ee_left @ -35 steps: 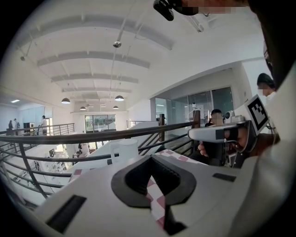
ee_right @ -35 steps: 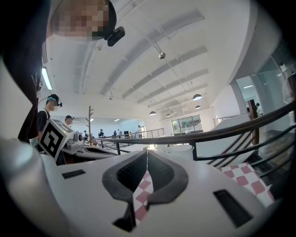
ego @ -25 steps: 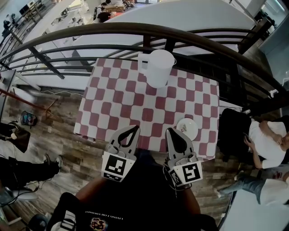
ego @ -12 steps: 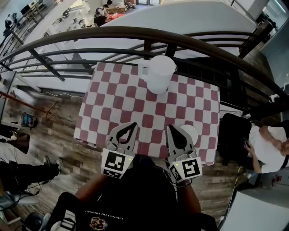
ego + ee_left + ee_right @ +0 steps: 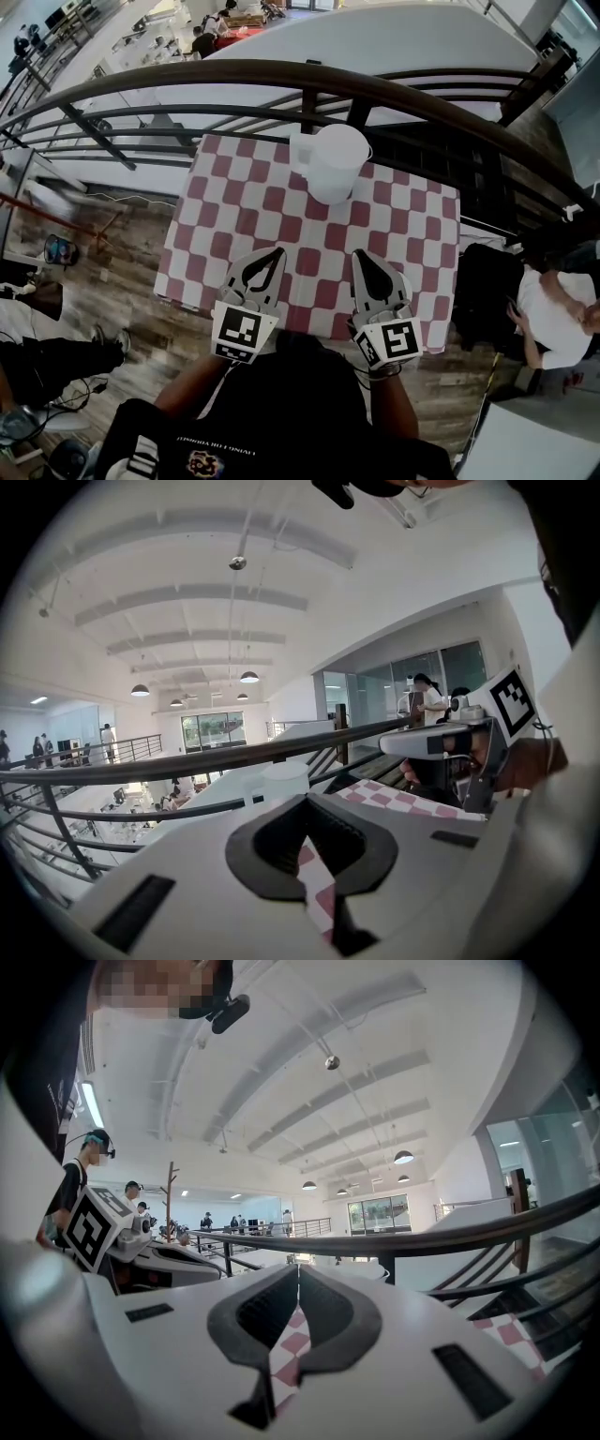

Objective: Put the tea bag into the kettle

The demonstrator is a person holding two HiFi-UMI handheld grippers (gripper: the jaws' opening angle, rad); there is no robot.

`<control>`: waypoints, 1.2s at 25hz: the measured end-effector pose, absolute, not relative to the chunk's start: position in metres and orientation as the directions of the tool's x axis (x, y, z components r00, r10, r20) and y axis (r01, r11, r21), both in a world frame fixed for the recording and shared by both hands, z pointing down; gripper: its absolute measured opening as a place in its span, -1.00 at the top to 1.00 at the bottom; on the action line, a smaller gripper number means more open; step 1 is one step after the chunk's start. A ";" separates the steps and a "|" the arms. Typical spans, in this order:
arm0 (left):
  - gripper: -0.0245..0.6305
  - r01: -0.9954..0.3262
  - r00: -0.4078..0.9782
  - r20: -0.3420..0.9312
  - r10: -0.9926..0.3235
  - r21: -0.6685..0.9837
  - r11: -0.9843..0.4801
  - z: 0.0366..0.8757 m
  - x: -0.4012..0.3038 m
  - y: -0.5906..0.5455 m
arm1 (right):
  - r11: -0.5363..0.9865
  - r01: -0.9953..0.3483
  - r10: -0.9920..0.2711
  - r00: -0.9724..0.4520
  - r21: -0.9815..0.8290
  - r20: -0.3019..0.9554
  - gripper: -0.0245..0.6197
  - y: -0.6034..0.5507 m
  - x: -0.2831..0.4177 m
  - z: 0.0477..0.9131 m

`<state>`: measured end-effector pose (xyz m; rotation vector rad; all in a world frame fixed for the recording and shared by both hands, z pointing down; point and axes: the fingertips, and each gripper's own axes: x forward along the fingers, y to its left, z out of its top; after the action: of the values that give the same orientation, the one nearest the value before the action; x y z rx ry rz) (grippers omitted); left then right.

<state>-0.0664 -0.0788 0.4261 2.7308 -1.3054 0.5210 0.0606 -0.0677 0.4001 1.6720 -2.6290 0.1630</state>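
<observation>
The right gripper (image 5: 298, 1271) points level, its two dark-padded jaws pressed together at the tips with nothing between them. The gap lower down shows the red-and-white checked tablecloth (image 5: 289, 1358). Just beyond the tips, the white rim of the kettle (image 5: 361, 1270) peeks over the right jaw. A dark railing (image 5: 441, 1237) crosses farther off. At the left is the left gripper (image 5: 187, 1258), its marker cube (image 5: 94, 1227) turned toward the camera.

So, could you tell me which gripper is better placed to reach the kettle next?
Right, probably, by a little. The kettle stands at the far edge of the table, more nearly ahead of the right gripper than of the left gripper. Both are shut and empty; no tea bag shows.
</observation>
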 end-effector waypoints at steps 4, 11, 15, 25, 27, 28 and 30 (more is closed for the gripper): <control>0.93 -0.761 0.583 0.324 -0.745 -0.104 -0.640 0.424 -0.061 -0.098 | 0.419 -0.905 -0.902 -0.424 -0.070 0.078 0.89 -0.086 0.064 0.402; 0.93 -0.759 0.581 0.300 -0.756 -0.137 -0.637 0.425 -0.055 -0.130 | 0.411 -0.911 -0.906 -0.413 -0.047 0.089 0.89 -0.116 0.073 0.408; 0.93 -0.756 0.578 0.287 -0.764 -0.163 -0.634 0.425 -0.053 -0.149 | 0.403 -0.915 -0.911 -0.404 -0.030 0.081 0.89 -0.129 0.080 0.406; 0.93 -0.771 0.564 0.206 -0.799 -0.213 -0.600 0.404 -0.055 -0.197 | 0.376 -0.926 -0.925 -0.375 0.013 0.058 0.88 -0.168 0.104 0.402; 0.93 -0.780 0.556 0.194 -0.808 -0.213 -0.588 0.402 -0.058 -0.207 | 0.370 -0.929 -0.928 -0.369 0.016 0.060 0.89 -0.178 0.108 0.405; 0.93 -0.785 0.552 0.189 -0.812 -0.212 -0.583 0.401 -0.059 -0.212 | 0.368 -0.930 -0.928 -0.367 0.016 0.062 0.89 -0.183 0.110 0.407; 0.93 -0.790 0.549 0.183 -0.816 -0.204 -0.578 0.401 -0.058 -0.220 | 0.364 -0.931 -0.930 -0.363 0.009 0.063 0.88 -0.194 0.112 0.410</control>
<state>-0.0584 -0.2201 0.4007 2.8494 -1.4821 0.4202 0.1123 -0.1936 0.4105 1.7395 -2.5468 0.0434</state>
